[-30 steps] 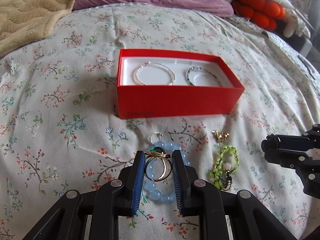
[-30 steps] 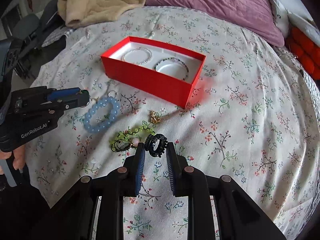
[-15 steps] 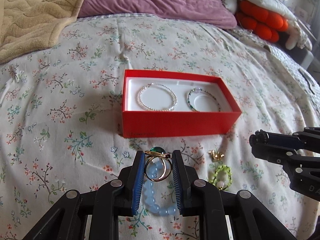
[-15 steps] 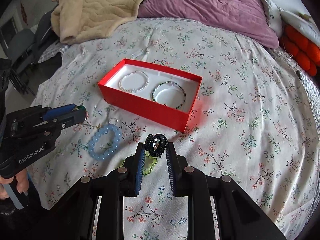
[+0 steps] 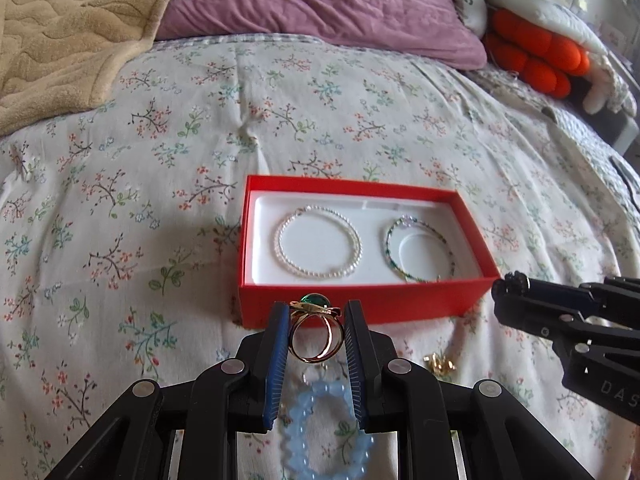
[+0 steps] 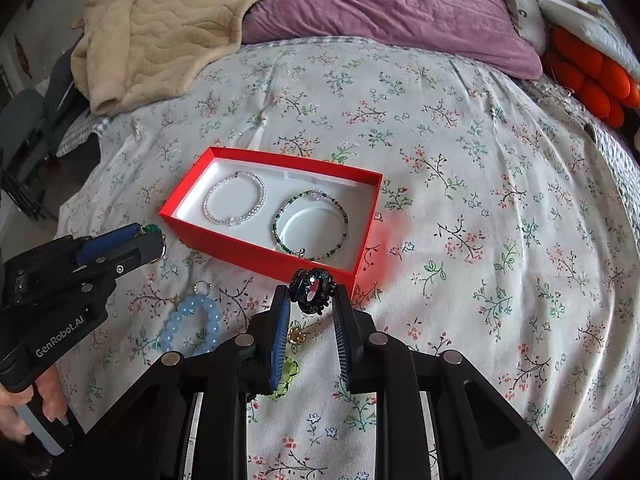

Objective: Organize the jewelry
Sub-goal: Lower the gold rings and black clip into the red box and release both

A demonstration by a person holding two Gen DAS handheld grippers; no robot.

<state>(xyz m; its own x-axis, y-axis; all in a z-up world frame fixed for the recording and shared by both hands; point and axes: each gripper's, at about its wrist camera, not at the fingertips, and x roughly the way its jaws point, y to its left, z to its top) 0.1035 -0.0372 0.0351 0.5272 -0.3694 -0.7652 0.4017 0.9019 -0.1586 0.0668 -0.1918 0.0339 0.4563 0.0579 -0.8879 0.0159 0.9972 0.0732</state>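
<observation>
We hold a gold ring (image 5: 316,334) with a green stone in our left gripper (image 5: 316,340), its jaws closed on the band, just short of the near wall of the red box (image 5: 360,300). Our right gripper (image 6: 310,300) has its jaws clamped on a black beaded ring (image 6: 312,290) above the box's near right corner. Inside the box lie 2 bracelets apart: a pearl bracelet (image 5: 318,246) left, a green beaded bracelet (image 5: 418,250) right. On the floral bedspread (image 6: 480,200) before the box lie a blue bead bracelet (image 6: 192,322), a small gold piece (image 5: 439,362) and a lime bracelet (image 6: 290,372), partly hidden. Bare bedspread spreads right of the box.
</observation>
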